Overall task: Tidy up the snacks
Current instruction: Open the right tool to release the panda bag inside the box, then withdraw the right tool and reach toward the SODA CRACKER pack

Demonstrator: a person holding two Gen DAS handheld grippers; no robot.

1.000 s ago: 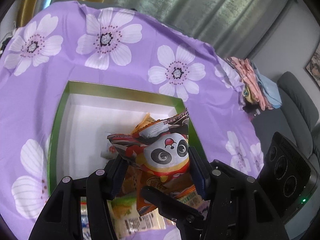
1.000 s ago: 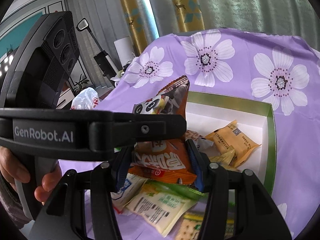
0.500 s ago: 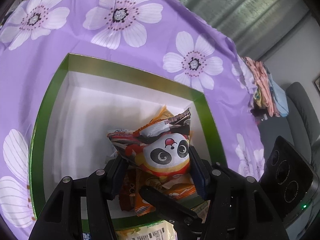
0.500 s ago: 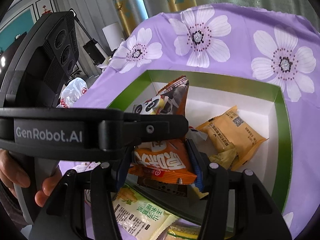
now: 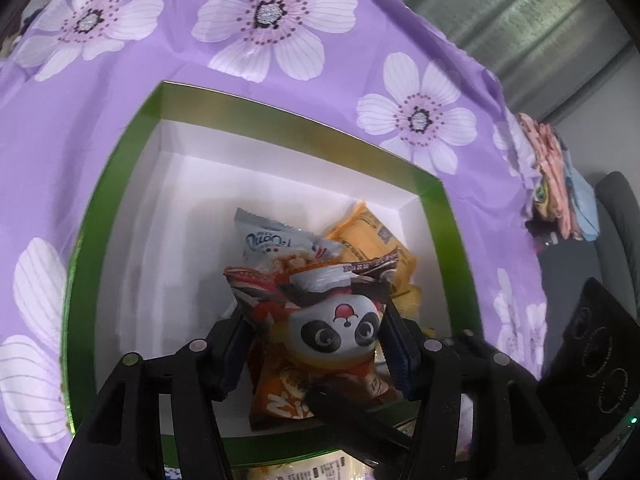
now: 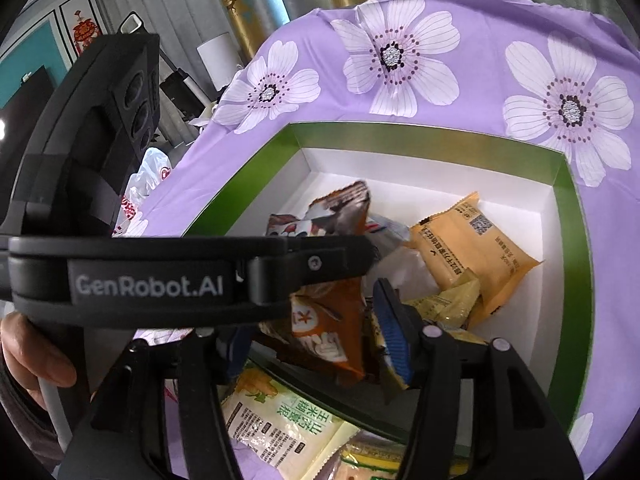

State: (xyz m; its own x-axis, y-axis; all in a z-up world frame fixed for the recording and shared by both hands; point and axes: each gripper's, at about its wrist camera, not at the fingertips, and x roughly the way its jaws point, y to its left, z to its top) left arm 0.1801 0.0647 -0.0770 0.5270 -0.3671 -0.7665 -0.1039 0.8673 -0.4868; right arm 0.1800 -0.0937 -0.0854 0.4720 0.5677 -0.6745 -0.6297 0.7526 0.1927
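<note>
Both grippers have carried their packets forward over the green box (image 5: 120, 184). The left gripper (image 5: 316, 344) grips the panda packet (image 5: 336, 320); the right gripper (image 6: 316, 344) pinches the orange packet (image 6: 324, 328). Release looks imminent.

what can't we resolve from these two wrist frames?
- Right gripper grip on the orange packet: right wrist view, the left gripper's body hides its left finger.
- Box floor under the panda packet: left wrist view, hidden by the packet and fingers.
- Packets outside the box: cut off by the bottom edge.
</note>
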